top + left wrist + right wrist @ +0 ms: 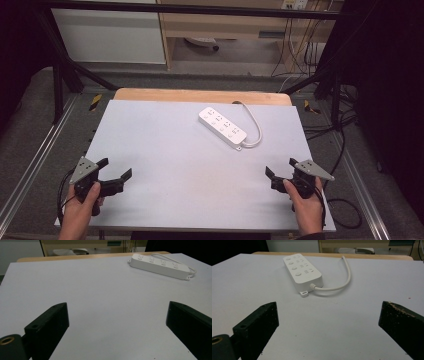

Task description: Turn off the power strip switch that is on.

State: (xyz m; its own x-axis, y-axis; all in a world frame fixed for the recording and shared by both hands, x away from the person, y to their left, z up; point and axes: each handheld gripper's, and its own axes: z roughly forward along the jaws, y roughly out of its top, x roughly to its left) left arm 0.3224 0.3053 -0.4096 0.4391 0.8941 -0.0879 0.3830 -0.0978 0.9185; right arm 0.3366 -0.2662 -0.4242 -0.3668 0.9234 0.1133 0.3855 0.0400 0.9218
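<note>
A white power strip (222,127) lies flat and at a slant on the far right part of the pale grey table top (170,170). Its white cable (256,128) curls from its near end back toward the far edge. The left gripper view shows the strip (160,266) far off at the upper right. In the right gripper view it (302,268) lies ahead and left, with its cable (345,277) looping right. My left gripper (115,168) rests open near the front left corner. My right gripper (280,166) rests open near the front right. Nothing sits between either pair of jaws.
A wooden strip (200,95) runs along the table's far edge. Beyond it stand a white cabinet (110,35) and wooden furniture (225,25). Black frame bars (60,65) flank the table, and loose cables (345,130) trail on the floor at the right.
</note>
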